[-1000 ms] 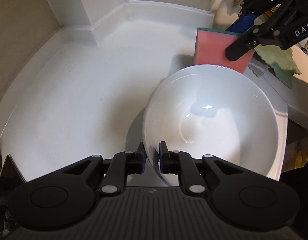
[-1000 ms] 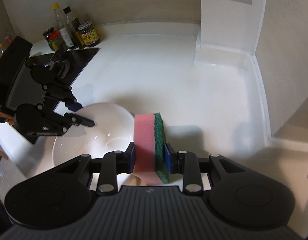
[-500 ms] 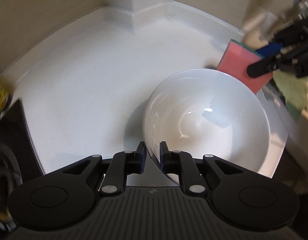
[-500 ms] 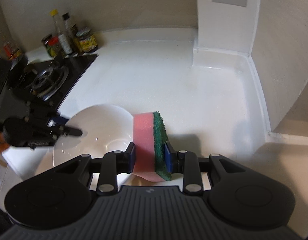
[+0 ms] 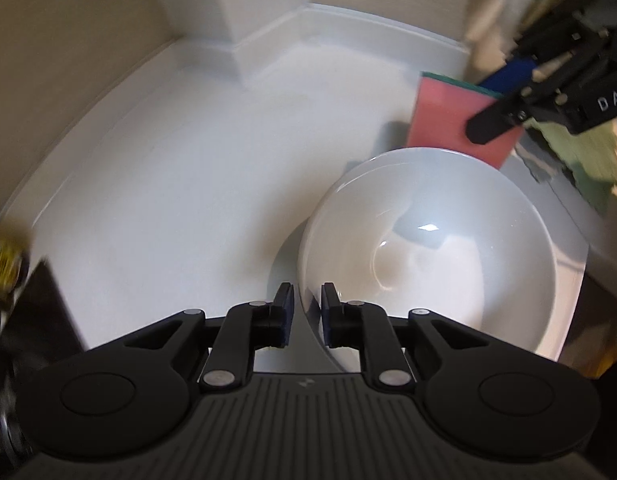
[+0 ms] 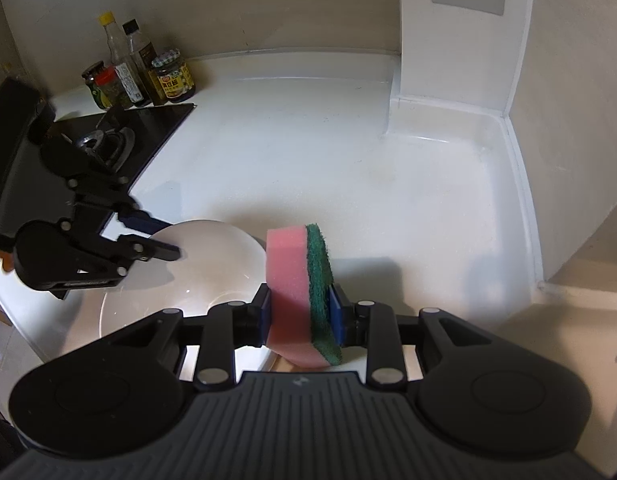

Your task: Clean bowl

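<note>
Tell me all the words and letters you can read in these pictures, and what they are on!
"DAS": white letters on the black body of the right gripper, cut off at the picture's edge.
Small raised lettering on the left gripper: too blurred to read.
Labels on the jars and bottles at the back of the counter: too small to read.
The sponge and the bowl carry no writing.

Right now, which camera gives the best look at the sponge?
The right wrist view. The sponge stands upright and close there, pink foam and green scouring layer both plain, squeezed in the right claw. The left wrist view shows mostly its pink face beyond the bowl, partly behind a claw finger.
</note>
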Tool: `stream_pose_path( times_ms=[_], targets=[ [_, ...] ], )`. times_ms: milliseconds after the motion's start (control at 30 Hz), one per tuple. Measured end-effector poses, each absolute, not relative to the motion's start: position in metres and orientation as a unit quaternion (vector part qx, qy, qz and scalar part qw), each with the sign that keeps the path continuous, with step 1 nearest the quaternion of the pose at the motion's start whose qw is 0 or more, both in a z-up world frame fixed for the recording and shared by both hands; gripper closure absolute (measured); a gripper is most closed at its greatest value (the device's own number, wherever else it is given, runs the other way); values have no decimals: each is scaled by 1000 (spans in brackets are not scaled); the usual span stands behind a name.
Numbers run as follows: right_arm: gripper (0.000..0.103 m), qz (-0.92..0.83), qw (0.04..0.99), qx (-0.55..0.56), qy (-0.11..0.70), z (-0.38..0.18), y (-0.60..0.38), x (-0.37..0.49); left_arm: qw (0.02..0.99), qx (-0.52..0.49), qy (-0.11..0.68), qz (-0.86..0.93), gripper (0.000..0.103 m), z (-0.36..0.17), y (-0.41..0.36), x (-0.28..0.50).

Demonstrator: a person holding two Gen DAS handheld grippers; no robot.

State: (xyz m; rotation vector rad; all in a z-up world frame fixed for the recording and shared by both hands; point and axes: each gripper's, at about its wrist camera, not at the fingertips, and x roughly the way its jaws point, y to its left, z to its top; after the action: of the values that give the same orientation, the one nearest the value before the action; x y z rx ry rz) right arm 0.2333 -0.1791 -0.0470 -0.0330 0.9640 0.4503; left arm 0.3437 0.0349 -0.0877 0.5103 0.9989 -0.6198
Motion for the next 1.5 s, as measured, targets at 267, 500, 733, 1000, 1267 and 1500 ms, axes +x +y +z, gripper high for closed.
stream_pose_path(
  times_ms=[267,500,733,1000,1267,1500],
  targets=[
    [77,212,867,-7,452,-46,-180,216,814,201,475,-266,93,-90,46,343],
    [78,230,853,-11,468,-43,-182,215,791,271,451,-311,93,-91,39,345],
    [77,207,864,-44,458,-43,-168,232,773,291,435,-359,91,-88,31,353],
    [77,200,870,7,450,-45,-183,218,808,180,477,-294,89,-89,64,326],
    [78,219,852,-29,475,-39,-180,212,781,274,441,-349,91,-92,41,336],
    [77,199,864,-23,463,-42,-179,226,790,238,455,-336,91,-86,37,346]
  ],
)
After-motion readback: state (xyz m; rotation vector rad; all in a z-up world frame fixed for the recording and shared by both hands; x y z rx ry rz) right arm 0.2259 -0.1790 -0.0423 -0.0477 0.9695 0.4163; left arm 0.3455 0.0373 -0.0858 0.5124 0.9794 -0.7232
